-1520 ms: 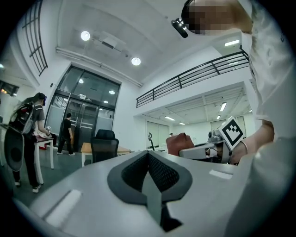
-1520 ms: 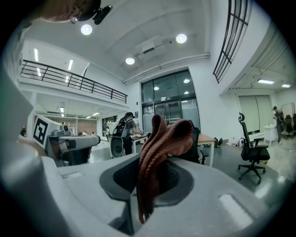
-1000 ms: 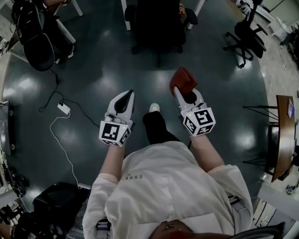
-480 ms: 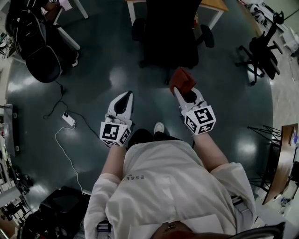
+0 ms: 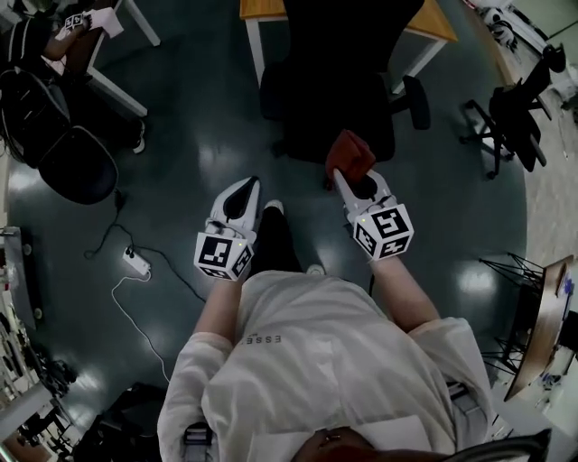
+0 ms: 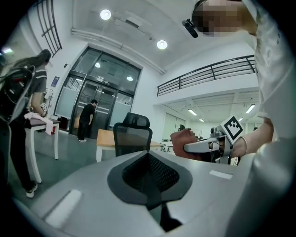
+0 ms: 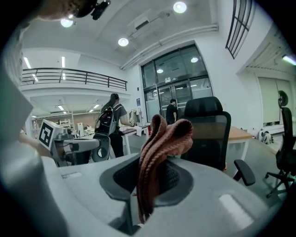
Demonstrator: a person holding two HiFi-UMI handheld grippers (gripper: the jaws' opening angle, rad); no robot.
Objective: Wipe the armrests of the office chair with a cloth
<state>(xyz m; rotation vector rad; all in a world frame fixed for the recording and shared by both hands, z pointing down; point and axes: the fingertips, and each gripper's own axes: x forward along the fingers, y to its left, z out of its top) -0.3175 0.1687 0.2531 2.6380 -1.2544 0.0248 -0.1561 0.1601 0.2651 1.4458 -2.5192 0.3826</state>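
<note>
The black office chair [image 5: 336, 86] stands just ahead of me, its back toward me, in front of a wooden desk [image 5: 436, 24]. One armrest [image 5: 415, 94] sticks out on its right side. A reddish-brown cloth [image 5: 350, 153] is bunched in my right gripper [image 5: 349, 177], which is shut on it and held close to the chair's back. In the right gripper view the cloth [image 7: 159, 148] rises folded from the jaws, with the chair [image 7: 210, 134] and its armrest [image 7: 243, 171] behind. My left gripper [image 5: 242, 188] is shut and holds nothing; its view shows the chair [image 6: 132, 136] further off.
A second black chair [image 5: 77, 158] stands at the left beside a white table leg [image 5: 107, 88], and another chair [image 5: 515, 108] at the right. A power strip [image 5: 136, 262] and cable lie on the dark floor at the left. People stand by glass doors [image 6: 88, 118].
I have walked forward: the office chair and desk have come closer and lower in the head view. Both grippers keep their pose, the cloth still in the right one.
</note>
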